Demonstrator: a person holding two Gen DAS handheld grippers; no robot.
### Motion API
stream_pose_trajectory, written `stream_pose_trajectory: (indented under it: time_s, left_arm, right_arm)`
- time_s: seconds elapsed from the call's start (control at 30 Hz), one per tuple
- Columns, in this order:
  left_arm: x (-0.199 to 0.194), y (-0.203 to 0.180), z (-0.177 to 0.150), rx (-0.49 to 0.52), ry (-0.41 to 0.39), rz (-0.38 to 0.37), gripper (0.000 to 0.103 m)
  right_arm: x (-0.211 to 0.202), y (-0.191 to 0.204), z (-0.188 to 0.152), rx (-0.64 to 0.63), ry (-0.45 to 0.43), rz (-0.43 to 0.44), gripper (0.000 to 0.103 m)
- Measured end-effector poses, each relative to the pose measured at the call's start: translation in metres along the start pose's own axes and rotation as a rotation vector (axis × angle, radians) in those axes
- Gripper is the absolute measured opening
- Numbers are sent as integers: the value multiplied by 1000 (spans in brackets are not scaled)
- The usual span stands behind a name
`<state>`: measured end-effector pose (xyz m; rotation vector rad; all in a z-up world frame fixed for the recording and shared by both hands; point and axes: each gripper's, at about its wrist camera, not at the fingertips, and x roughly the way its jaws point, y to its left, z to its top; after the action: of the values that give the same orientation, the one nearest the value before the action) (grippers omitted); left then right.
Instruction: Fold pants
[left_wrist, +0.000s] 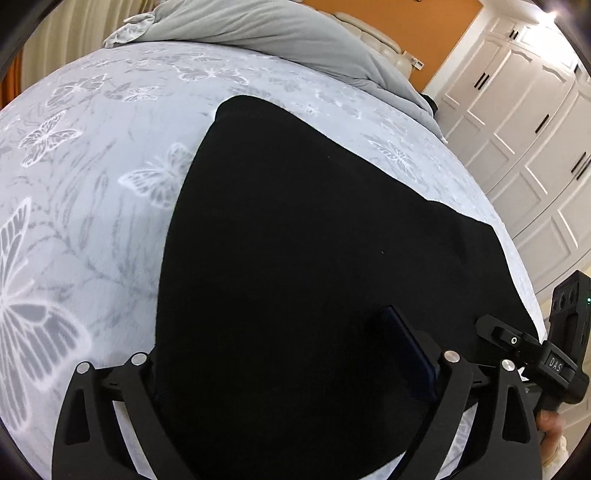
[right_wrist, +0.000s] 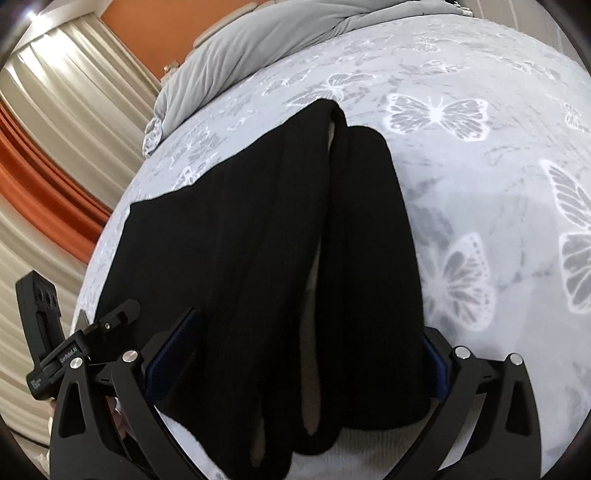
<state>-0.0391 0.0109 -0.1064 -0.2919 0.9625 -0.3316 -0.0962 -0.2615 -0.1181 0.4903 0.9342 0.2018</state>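
Observation:
Black pants (left_wrist: 295, 240) lie on a bed with a grey butterfly-print sheet (left_wrist: 92, 166). In the left wrist view my left gripper (left_wrist: 280, 350) stands wide open over the near part of the cloth, with one blue-padded finger (left_wrist: 406, 350) showing on top of it. In the right wrist view the pants (right_wrist: 258, 240) lie in long folds with a pale lining showing. My right gripper (right_wrist: 306, 343) is wide open, its fingers on either side of the folded cloth. The other gripper shows at the edge of each view.
A grey duvet (left_wrist: 277, 33) is bunched at the head of the bed. White wardrobe doors (left_wrist: 517, 129) stand beyond the bed's right side. Cream and orange curtains (right_wrist: 44, 147) hang beyond the other side. The bed's near edge is close to both grippers.

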Motion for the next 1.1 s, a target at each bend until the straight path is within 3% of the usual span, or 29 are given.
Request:
stream_pose_trajectory:
  time_s: [0.07,0.1,0.17,0.27,0.37,0.43,0.6,0.77,0.87,1.1]
  left_arm:
    - [1,-1,-1,4,-7,-2,91]
    - [1,-2,1,17,-16,1,89]
    - [-7,-2,-5,35,-26,-11,73]
    - [-15,-4,-6,56,-52,-7,50]
    - [-25,-1,-8,44,-50,-19,36]
    - [-32,-2,-6,33,-45,-22,32]
    - [-73,-9,-9,-2,-14,-43,27]
    - [-83,-11,-38,17,22,30,27]
    - [-72,-9,-50,22,27,99,27]
    - [-98,-36,-43,81,-14,126,25]
  right_arm:
    - [-4,2,-2,-12,-12,-13,93]
    - [-7,2,-3,-22,-16,-8,79]
    - [-11,8,-5,-26,-30,28,61]
    - [-14,8,-8,-6,-38,62,52]
    - [-19,6,-9,28,-36,102,48]
    - [-29,6,-10,42,-37,123,47]
    - [-63,20,-31,52,-22,165,47]
    - [-52,7,-59,85,26,117,47]
    - [-60,9,-57,92,5,129,47]
    - [-84,36,-49,54,-48,147,46]
